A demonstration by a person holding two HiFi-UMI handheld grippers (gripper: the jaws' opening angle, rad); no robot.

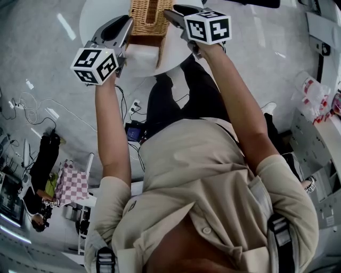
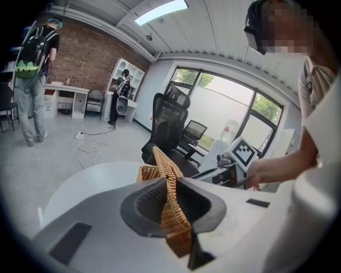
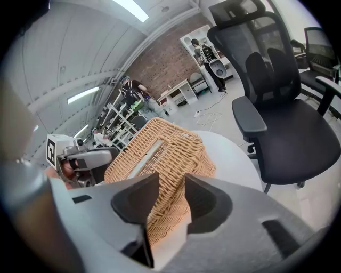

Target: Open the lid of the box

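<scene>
The woven wicker box [image 1: 151, 16] stands on a round white table [image 1: 104, 18] between my two grippers. My left gripper [image 2: 170, 185] is shut on a thin wicker edge [image 2: 171, 213] of the box's lid, which runs up and away from the jaws. My right gripper [image 3: 170, 182] stands wide, with the box's near corner [image 3: 165, 213] in the gap; the pads do not visibly press on it. The top of the box [image 3: 154, 152] has a long slot. In the head view the left gripper [image 1: 126, 24] is at the box's left side and the right gripper [image 1: 170, 13] at its right.
A black office chair [image 3: 277, 106] stands close beyond the table [image 3: 229, 154]. Cables and a power strip [image 1: 133, 106] lie on the floor below. People stand far back by desks [image 2: 32, 80]. White shelving [image 1: 314, 133] is at the right.
</scene>
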